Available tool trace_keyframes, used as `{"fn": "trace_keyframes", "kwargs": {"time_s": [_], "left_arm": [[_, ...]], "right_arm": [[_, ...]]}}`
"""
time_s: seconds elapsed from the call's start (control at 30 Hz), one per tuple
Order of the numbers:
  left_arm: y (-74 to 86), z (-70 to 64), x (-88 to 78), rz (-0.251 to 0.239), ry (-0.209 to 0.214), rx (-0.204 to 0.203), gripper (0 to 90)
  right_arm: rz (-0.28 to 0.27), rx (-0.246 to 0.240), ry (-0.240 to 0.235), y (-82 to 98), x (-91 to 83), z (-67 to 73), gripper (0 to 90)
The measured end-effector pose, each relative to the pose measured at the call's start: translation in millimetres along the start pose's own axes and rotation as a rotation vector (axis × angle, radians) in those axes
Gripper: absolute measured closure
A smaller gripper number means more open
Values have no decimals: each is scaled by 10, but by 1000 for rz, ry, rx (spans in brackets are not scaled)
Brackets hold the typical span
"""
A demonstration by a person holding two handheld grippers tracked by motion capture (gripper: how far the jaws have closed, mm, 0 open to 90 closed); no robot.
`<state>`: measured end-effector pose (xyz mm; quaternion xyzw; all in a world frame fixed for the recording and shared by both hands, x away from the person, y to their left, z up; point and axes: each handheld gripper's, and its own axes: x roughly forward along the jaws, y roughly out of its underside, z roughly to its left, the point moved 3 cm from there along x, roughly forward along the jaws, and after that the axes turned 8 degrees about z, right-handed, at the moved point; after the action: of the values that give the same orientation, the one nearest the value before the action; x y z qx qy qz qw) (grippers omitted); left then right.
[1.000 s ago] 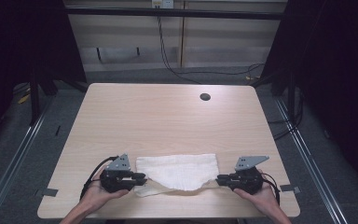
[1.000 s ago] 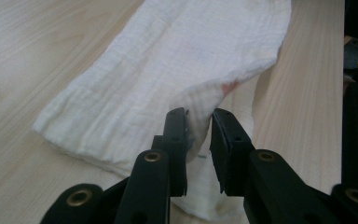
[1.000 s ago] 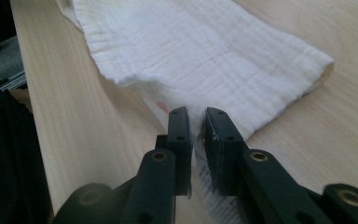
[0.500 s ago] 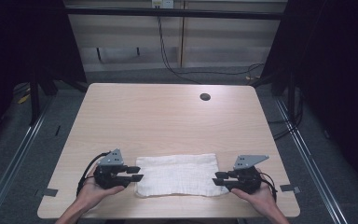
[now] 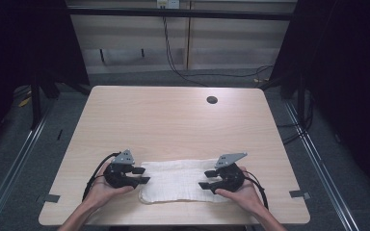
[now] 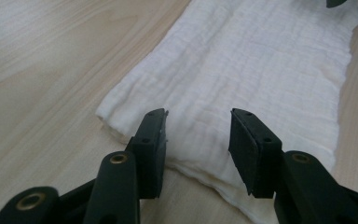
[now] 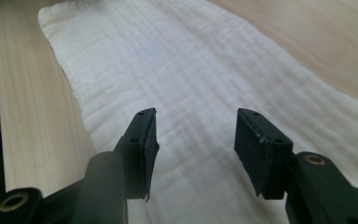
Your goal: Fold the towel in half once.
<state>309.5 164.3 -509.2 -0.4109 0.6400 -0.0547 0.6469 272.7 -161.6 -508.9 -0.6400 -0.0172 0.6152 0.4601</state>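
A white folded cloth (image 5: 176,179) lies flat near the front edge of the wooden table (image 5: 173,125). My left gripper (image 5: 142,175) sits at the cloth's left end and my right gripper (image 5: 205,179) hovers over its right part, both pointing inward. In the left gripper view the jaws (image 6: 198,135) stand apart over the cloth's (image 6: 261,60) end, pads off the fabric. In the right gripper view the jaws (image 7: 196,140) are likewise spread above the cloth (image 7: 177,60). Both pairs of jaws have just been opening, with nothing pinched between them.
A dark round cable hole (image 5: 212,100) sits at the table's far right. Grey tape marks (image 5: 51,198) (image 5: 298,194) lie at the front corners. Cables hang behind the table, with dark floor and rails on both sides.
The cloth, earlier held stretched between the shut grippers, now lies flat on the table. Both grippers have opened. The right gripper has slid left over the cloth.
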Motion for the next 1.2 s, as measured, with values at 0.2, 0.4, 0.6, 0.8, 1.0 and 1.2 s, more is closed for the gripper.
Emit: {"fn": "trace_keyframes", "kwargs": {"time_s": [0.2, 0.4, 0.6, 0.8, 1.0, 1.2], "left_arm": [[17, -48, 78, 23, 1, 34, 689], [4, -91, 126, 22, -11, 34, 798], [-53, -117, 170, 35, 28, 17, 867], [-147, -191, 272, 31, 61, 33, 879], [-276, -330, 390, 45, 93, 67, 862], [-304, -448, 420, 61, 121, 97, 845]], "right_arm": [[63, -56, 32, 25, 112, 71, 481], [82, -83, 78, 31, 99, 78, 642], [105, -65, 66, 58, 29, -37, 786], [110, -25, 65, 151, -76, -154, 824], [83, 38, 72, 280, -191, -276, 795], [92, 44, 90, 397, -293, -268, 793]]}}
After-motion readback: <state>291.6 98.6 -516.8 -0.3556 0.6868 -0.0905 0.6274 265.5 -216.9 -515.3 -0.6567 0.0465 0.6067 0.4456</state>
